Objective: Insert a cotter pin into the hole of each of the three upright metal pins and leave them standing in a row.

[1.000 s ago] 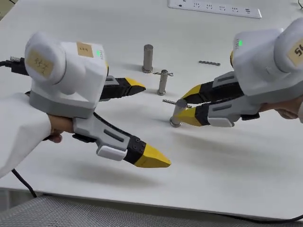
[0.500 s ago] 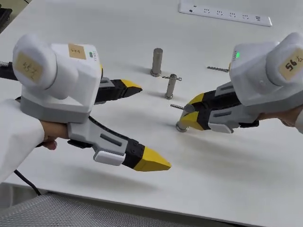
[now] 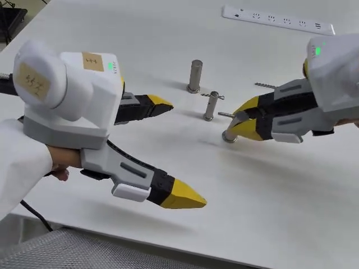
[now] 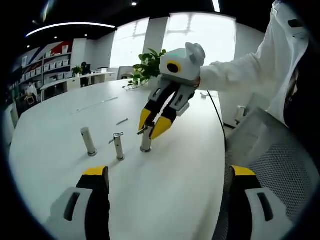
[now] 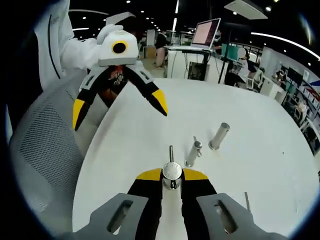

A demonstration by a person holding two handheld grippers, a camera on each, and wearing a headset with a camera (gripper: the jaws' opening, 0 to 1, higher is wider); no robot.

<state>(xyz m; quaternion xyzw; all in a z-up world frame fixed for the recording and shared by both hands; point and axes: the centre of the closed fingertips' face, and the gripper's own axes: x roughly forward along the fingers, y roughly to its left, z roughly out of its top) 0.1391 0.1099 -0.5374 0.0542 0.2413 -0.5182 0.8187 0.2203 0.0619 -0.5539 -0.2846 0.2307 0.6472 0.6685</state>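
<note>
In the head view the left gripper [image 3: 174, 148] is held over the white surface [image 3: 269, 190]. Its jaws are spread wide and there is nothing in them. The right gripper [image 3: 233, 124] has its jaws closed tight on the near metal pin [image 3: 229, 135]. They cover most of it, so just its foot and a bit of its top peek out. A thin held cotter pin [image 3: 225, 114] pokes out by that top. The hole is hidden, so I cannot tell if it goes through. Just behind stands the middle metal pin [image 3: 210, 107] with a fitted cotter pin [image 3: 213, 96] across its top. The far metal pin [image 3: 195, 75] stands bare. A loose cotter pin [image 3: 265, 86] lies apart, with one end behind the right gripper. In the left gripper view the left gripper [image 4: 168, 172] shows two jaws far apart, cut off at the bottom. The three metal pins stand in a row on the surface [image 4: 180, 150]. The right gripper [image 4: 148, 131] pinches the near metal pin [image 4: 146, 145] from above and hides its top. The loose cotter pin [image 4: 121, 121] is only a tiny line. In the right gripper view the right gripper [image 5: 172, 177] squeezes the near metal pin [image 5: 172, 170]. Only the round top shows and the body is hidden between the jaws. The held cotter pin [image 5: 171, 152] sticks out past it. Beyond stand the middle metal pin [image 5: 193, 153] and the far metal pin [image 5: 219, 136]. The left gripper [image 5: 120, 120] hangs wide open ahead.
</note>
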